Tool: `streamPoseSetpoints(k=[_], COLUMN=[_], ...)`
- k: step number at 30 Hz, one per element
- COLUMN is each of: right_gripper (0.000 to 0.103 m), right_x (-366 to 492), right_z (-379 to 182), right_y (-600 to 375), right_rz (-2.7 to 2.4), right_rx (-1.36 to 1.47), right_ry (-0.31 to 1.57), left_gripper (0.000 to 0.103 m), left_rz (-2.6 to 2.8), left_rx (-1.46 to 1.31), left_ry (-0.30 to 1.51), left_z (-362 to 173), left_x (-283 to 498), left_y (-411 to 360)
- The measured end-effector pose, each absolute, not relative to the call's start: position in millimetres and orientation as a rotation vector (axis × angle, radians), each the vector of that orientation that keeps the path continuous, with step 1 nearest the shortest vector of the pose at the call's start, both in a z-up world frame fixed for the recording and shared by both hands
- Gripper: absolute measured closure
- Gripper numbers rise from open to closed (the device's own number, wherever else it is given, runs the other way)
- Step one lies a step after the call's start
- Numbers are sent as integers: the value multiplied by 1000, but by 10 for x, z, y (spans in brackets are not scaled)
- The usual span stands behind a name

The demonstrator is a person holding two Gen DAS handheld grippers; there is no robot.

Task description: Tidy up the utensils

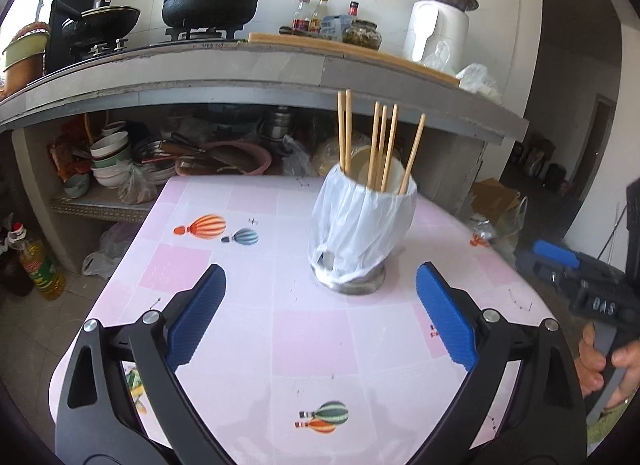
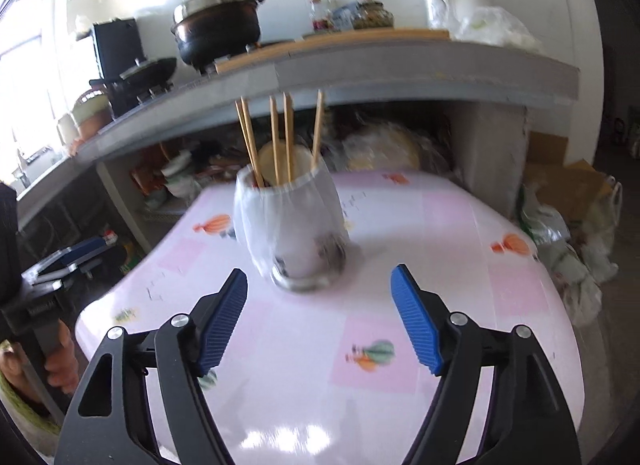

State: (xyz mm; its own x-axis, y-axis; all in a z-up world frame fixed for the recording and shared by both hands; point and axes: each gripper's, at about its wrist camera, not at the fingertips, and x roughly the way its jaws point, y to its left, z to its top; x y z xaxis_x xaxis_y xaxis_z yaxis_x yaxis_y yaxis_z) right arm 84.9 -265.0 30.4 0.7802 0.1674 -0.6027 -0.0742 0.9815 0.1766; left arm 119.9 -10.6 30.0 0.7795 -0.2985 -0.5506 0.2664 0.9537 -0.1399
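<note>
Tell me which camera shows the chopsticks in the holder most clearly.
The left wrist view. There the chopsticks are sharp, six of them, standing in the bag-wrapped holder on the table. The right wrist view shows the same chopsticks from the other side, but motion blur smears them and the holder.

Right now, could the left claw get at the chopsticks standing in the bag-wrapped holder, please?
Probably yes. The left claw is open and empty, and the bag-wrapped holder stands just ahead of it on the pink table, with nothing between. The chopsticks stick up well above the rim, free to grasp.
</note>
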Motion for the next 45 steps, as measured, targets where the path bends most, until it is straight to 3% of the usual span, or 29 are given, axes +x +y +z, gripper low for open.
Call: streamPoseSetpoints(k=[7, 19, 45], right_gripper=[24, 15, 11], right_x=[600, 413, 310], right_z=[0, 146, 328], right_y=[-2679, -2588, -2661], right_rz=[73, 70, 4], right_rx=[139, 89, 88], right_ry=[737, 686, 637], left_gripper=[9, 9, 9], left_rz=[-188, -40, -33], left_rx=[-28, 71, 53], left_ry=[669, 678, 669], left_z=[173, 216, 306], left_x=[1064, 903, 838], left_y=[-163, -240, -403])
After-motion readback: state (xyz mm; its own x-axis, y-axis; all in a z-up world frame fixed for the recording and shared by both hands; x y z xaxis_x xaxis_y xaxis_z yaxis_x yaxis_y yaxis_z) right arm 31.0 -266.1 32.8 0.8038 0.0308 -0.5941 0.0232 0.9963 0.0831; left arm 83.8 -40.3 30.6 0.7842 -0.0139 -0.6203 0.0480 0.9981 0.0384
